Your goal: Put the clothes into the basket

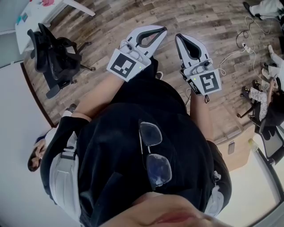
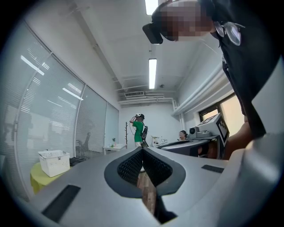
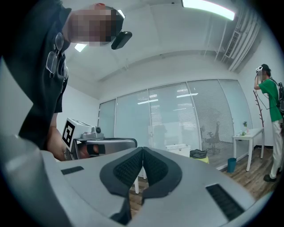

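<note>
A white basket (image 3: 178,150) stands far off on a yellow-green table (image 3: 208,158), with a dark heap of clothes (image 3: 198,154) beside it. The left gripper view shows the same basket (image 2: 54,162) at its lower left. Both grippers are held level side by side over the wooden floor, far from the basket. My left gripper (image 1: 163,30) is shut with nothing in it, its pads meeting at the tip (image 2: 142,147). My right gripper (image 1: 179,37) is shut and empty as well (image 3: 143,148).
A black office chair (image 1: 53,57) and a white table (image 1: 35,13) stand to the left. Cables (image 1: 239,44) lie on the floor at the right, near a cardboard box (image 1: 235,146). A person in a green shirt (image 3: 270,102) stands by a small white table (image 3: 248,133) and a blue bin (image 3: 230,164).
</note>
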Available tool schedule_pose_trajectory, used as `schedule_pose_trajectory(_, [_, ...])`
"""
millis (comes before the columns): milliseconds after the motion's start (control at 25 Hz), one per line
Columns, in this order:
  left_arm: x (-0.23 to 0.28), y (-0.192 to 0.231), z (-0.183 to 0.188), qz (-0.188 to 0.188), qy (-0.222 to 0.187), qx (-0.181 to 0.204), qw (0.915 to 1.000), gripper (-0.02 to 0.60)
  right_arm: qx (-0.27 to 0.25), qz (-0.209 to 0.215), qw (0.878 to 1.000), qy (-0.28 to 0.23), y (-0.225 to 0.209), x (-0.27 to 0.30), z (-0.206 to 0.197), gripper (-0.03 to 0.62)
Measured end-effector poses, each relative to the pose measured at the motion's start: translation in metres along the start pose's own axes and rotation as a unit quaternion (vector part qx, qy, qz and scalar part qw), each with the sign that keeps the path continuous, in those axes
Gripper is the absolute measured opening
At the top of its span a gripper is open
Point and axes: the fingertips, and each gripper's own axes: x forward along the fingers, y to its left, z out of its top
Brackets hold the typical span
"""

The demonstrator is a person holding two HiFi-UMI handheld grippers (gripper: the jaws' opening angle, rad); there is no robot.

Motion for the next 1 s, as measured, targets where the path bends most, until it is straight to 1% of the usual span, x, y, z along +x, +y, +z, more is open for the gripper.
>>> schedule_pose_trajectory(520, [0.065,0.058,-0.004,-0.012,0.007,-0.010,0.9999,0.008,0.002,-0.006,1.000,0.013,-0.078,0.048,0.009,0.026])
schedule_pose_trajectory(840, [0.086,0.100,-0.002,-0.023,0.000,-0.013,0.9996,0.008,0.000,-0.005,0.999,0.032,-0.103,0.087,0.010,0.026])
schedule_pose_trajectory(1000, [0.092,0.119,-0.006,-0.034,-0.007,-0.020,0.9992,0.008,-0.003,-0.011,0.999,0.037,-0.110,0.108,0.008,0.026])
